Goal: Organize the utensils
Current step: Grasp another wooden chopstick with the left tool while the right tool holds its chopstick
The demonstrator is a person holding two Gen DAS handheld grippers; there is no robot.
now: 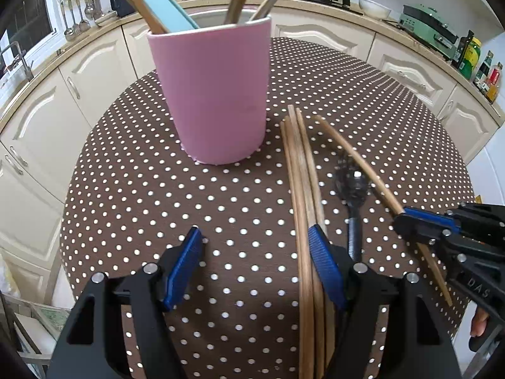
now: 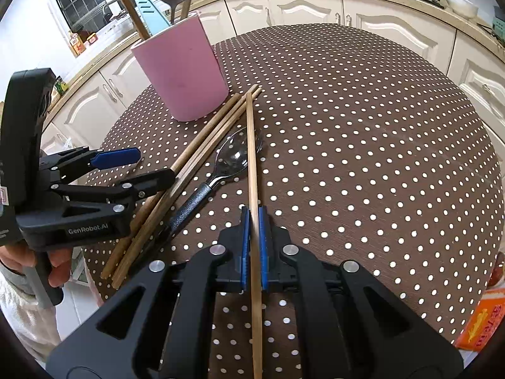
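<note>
The left gripper (image 2: 143, 170), seen from the right wrist camera, carries white lettering "GenRobot.AI" on the side of its black body. In the left wrist view, the right gripper (image 1: 399, 221) shows raised letters "DAS" on its black arm near the frame's right edge. An orange box (image 2: 479, 325) at the surface's lower right edge bears yellow characters too skewed to read.
</note>
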